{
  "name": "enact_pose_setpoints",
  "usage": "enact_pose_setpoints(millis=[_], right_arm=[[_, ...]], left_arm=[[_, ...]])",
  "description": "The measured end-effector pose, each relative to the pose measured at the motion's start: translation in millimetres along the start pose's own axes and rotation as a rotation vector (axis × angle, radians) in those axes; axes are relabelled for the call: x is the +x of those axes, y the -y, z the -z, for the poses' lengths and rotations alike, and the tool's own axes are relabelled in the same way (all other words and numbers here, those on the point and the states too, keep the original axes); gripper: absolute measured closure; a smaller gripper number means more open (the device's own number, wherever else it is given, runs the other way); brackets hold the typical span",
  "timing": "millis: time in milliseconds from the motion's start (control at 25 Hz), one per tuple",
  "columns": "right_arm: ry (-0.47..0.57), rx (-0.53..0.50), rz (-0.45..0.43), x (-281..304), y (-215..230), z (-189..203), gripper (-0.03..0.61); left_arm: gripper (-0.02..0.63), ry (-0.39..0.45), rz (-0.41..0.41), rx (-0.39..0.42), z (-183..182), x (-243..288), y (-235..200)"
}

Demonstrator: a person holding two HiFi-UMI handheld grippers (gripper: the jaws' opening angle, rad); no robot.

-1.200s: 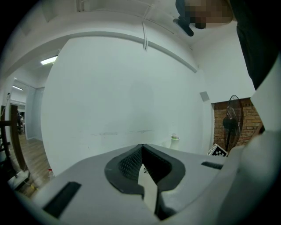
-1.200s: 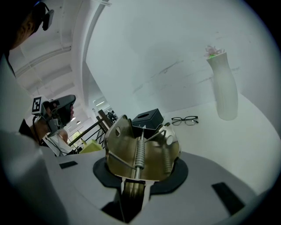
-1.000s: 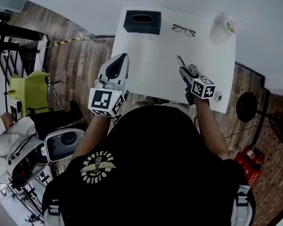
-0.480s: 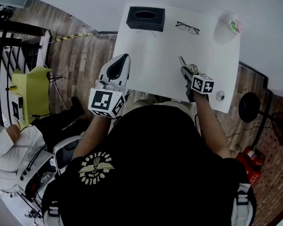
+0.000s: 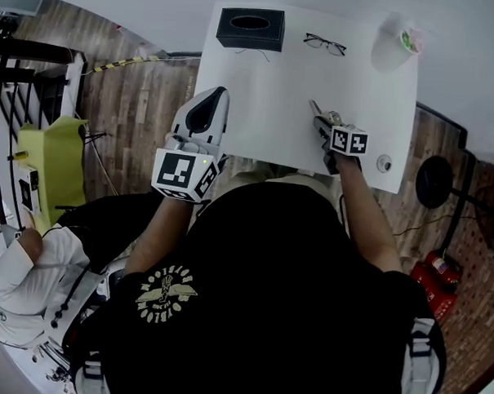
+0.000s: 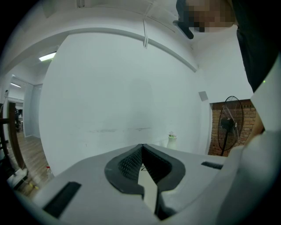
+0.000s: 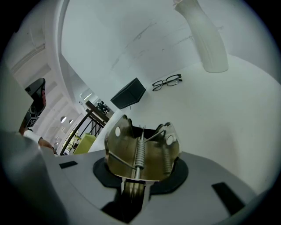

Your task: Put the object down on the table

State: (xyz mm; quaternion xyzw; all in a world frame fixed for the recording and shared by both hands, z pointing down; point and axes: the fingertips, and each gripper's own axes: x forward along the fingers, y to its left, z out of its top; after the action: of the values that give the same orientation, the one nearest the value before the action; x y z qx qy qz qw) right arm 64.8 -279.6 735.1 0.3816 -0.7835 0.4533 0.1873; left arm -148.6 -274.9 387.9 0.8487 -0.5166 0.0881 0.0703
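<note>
The right claw point(image 5: 325, 126) was clamped on a silvery metal tool with a coiled spring point(image 7: 142, 151), jaws pinching its lower end so the sprung plates stood up clear ahead of the pads. A grip that low seemed chosen to leave the tool's far end free to meet the surface first. Under and ahead of that claw lay the white rectangular table point(image 5: 259, 111), and the tool hung over its near part; whether it was touching the top yet couldn't be told, so the put-down looked unfinished.

Well ahead of the claw sat a pair of thin black-framed glasses point(image 7: 167, 82), and further ahead to its left a black box with an oval slot point(image 7: 128, 93). Ahead to the right stood a tall white cup-like container point(image 7: 206, 39). All three were well apart from the tool, leaving bare table right in front of the claw, probably the landing spot.

Off to the right claw's left, the left claw point(image 6: 141, 147) had its jaws together on nothing. It hung raised at the table's side edge, seemingly parked out of the way.
</note>
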Motion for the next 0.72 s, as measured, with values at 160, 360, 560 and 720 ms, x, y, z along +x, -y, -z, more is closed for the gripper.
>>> enact_pose_setpoints(millis=[160,360,560,720], right_arm=[[-0.016,0.006,0.017,4,4,5,0.468],[-0.015,0.035,0.038,8,8,1,0.465],[-0.029,0.054,0.064,10,10,0,0.459],[-0.011,0.070,0.067,11,8,-2,0.412]], left_arm=[[0.606,-0.002,-0.002,0.004,0,-1,-5],[0.607,0.000,0.002,0.009,-2,2,-10],[0.607,0.006,0.018,0.005,-5,5,-15],[0.607,0.010,0.036,0.003,-5,9,-21]])
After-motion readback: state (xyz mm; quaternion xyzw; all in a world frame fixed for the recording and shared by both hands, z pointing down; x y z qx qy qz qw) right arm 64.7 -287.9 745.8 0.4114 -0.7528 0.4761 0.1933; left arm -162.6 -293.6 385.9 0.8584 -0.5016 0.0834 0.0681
